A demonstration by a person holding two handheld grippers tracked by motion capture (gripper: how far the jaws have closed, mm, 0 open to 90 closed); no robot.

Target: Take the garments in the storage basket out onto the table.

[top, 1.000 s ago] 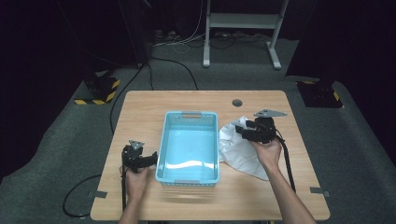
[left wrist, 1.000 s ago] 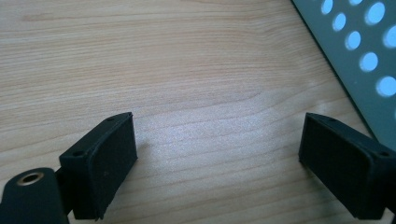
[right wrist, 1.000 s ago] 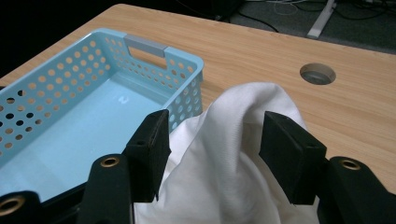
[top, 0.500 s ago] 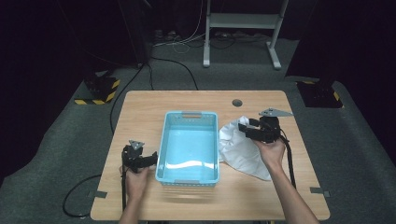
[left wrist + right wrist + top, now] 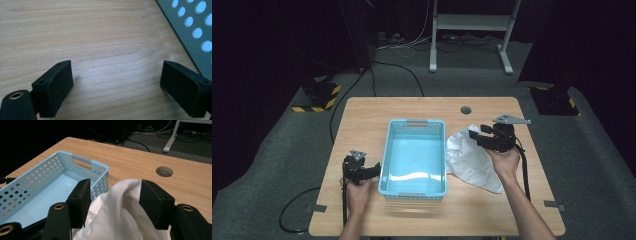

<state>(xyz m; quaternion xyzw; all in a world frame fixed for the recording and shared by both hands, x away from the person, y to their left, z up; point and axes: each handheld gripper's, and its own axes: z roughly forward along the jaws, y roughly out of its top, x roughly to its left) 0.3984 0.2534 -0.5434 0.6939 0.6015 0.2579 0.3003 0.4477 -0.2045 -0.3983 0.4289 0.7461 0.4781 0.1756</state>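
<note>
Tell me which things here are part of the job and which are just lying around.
Part of the job:
white cloth, between the right gripper jaws
blue basket
left gripper, open beside the basket

Just lying around:
stand legs on the floor
floor cables

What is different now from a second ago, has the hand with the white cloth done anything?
The right gripper has drifted slightly away from the person, along the white cloth, which has bunched up a little under it; its jaws straddle a raised fold. The blue basket, the left gripper beside it with jaws open, and the table stayed as they were.
</note>
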